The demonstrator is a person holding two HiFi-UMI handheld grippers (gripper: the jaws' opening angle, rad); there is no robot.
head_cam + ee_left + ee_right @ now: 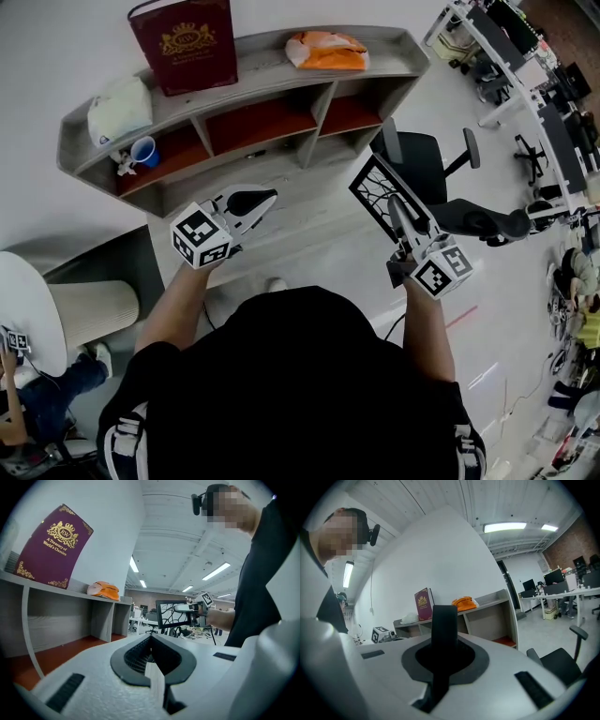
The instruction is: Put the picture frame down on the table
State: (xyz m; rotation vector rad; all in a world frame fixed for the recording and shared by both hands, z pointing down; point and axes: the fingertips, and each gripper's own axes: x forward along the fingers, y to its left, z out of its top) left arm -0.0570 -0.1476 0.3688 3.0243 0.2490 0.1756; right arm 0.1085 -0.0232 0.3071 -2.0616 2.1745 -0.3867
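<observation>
Head view: right gripper (397, 207) jaws clamped on picture frame (372, 187), in mid-air; left gripper (266, 197) jaws prob. shut, empty.

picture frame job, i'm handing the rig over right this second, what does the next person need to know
Right gripper: shut on the picture frame, holding it by one edge up in the air.
Left gripper: shut, holding nothing.
Table: ahead of and below both grippers; the frame is not touching it.
Done: the frame is gripped.
Left to do: lower the frame onto the table, then open the right jaws and pull back.
</observation>
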